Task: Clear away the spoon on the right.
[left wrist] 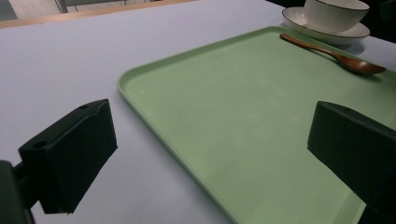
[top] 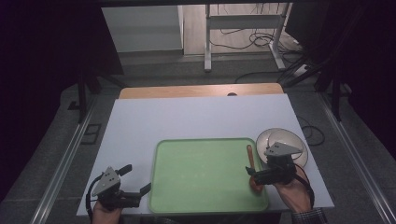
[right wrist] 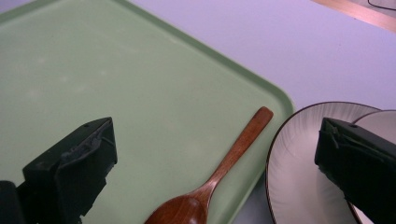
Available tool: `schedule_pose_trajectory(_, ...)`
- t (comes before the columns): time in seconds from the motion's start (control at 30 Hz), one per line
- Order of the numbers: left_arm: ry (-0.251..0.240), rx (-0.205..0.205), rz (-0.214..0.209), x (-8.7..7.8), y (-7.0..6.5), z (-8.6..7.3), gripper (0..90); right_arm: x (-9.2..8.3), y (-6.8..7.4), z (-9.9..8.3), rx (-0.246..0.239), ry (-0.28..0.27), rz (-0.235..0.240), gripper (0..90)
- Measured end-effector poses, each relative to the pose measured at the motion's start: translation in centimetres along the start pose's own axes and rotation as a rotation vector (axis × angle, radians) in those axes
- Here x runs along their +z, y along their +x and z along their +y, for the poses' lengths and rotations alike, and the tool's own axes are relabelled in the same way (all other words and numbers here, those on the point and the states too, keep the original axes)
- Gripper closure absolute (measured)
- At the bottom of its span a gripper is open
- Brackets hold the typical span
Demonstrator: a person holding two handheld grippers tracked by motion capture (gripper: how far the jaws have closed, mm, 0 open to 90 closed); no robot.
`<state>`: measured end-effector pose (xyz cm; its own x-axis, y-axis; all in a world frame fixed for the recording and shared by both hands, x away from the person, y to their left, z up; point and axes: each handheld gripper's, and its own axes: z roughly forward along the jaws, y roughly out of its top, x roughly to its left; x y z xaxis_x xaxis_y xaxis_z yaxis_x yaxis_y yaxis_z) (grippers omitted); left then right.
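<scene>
Wooden spoon point(right wrist: 219, 175) on smooth green tray point(right wrist: 116, 93)

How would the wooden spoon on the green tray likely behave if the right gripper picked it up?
The wooden spoon looks rigid and probably light. Its slim handle lies flat on the tray, so jaws may scrape. The smooth finish might slip.

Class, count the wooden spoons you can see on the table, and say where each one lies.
1. The wooden spoon lies on the green tray, along its right edge, beside the plate.
</scene>
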<state>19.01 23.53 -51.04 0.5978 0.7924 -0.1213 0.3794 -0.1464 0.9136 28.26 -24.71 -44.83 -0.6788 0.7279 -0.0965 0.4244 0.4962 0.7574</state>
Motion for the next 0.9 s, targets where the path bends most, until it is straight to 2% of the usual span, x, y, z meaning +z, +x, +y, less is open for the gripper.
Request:
schedule_pose_trajectory(0.3,-0.002,-0.006,0.003,0.0,0.1,0.0,1.0,-1.0,-0.2,-1.0,0.019,-0.020,0.008,0.0)
schedule_pose_trajectory(0.43,-0.001,-0.006,0.004,0.0,0.1,-0.1,1.0,-1.7,-0.4,-1.4,0.045,-0.046,0.015,0.0)
schedule_pose_trajectory(0.7,-0.004,-0.008,0.006,0.0,0.1,-0.1,1.0,-3.1,-0.9,-2.4,0.065,-0.067,-0.002,0.0)
schedule_pose_trajectory(0.9,-0.006,-0.011,0.011,-0.1,0.3,-0.1,1.1,-4.0,-1.0,-3.4,0.049,-0.085,-0.017,0.0)
